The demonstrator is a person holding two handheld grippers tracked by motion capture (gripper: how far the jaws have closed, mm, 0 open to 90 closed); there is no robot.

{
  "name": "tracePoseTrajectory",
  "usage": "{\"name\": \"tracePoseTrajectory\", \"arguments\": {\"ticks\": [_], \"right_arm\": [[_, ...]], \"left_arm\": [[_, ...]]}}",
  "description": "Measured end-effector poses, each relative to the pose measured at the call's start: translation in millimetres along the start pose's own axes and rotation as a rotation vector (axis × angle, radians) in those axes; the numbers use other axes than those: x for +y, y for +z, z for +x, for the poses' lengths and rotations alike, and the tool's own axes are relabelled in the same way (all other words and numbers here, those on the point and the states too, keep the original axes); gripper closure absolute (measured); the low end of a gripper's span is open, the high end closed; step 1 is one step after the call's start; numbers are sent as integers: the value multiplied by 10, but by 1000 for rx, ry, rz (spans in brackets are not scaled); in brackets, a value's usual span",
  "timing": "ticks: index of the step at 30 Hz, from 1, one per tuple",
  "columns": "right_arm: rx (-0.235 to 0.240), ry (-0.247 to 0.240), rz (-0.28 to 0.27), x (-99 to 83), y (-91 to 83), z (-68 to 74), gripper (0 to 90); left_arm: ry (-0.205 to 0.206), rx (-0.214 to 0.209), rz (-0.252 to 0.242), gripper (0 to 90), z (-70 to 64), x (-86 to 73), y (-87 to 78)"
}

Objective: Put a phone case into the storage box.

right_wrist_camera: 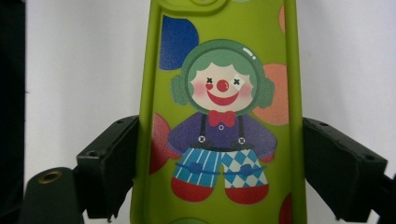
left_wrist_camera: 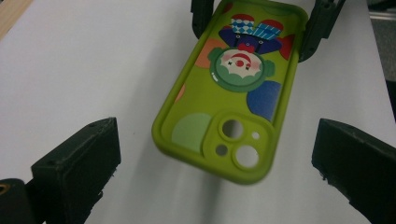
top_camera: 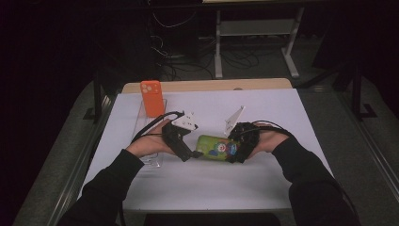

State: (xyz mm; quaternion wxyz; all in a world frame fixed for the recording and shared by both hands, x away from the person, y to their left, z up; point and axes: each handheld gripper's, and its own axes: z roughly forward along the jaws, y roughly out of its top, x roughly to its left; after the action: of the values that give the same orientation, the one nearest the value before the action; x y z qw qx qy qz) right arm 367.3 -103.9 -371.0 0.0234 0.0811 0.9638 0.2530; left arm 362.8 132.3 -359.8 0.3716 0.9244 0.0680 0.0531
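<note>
Green phone case (right_wrist_camera: 219, 116), soft rubbery w/ clown print, pinched by right claw (right_wrist_camera: 219, 172), left claw (left_wrist_camera: 215, 168) spread

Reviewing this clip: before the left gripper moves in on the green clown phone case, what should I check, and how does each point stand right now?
1. Right gripper grips the green phone case on both long edges: ok, its fingers press against the sides.
2. Left gripper open wide enough for the case: ok, its fingers stand apart on either side of the camera end.
3. Left gripper touching the case: not yet; gaps show on both sides.
4. Case lifted off the white table: cannot tell for certain; the left gripper view suggests it is tilted above the surface.
5. Orange phone case out of the way: ok, it stands upright at the far left.
</note>
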Motion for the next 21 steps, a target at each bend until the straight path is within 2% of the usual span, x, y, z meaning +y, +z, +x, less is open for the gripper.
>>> {"name": "tracePoseTrajectory", "arguments": {"ticks": [3, 7, 9, 13, 18, 21], "right_arm": [[19, -12, -9, 54, -5, 18, 153], [31, -42, -8, 131, -2, 49, 153], [39, -61, -10, 175, -4, 70, 153], [49, -82, -14, 233, -11, 96, 153], [60, -103, -18, 273, -13, 121, 153], [68, -104, -26, 279, -23, 127, 153]], "left_arm": [[11, -20, 2, 7, -16, 15, 34], [63, -35, 14, 6, -29, 36, 96], [71, -59, 21, 6, -58, 36, 135], [79, -76, 64, 6, -113, 22, 216], [82, -99, 75, 8, -141, 19, 253], [81, -103, 86, 41, -148, 21, 253]]}}
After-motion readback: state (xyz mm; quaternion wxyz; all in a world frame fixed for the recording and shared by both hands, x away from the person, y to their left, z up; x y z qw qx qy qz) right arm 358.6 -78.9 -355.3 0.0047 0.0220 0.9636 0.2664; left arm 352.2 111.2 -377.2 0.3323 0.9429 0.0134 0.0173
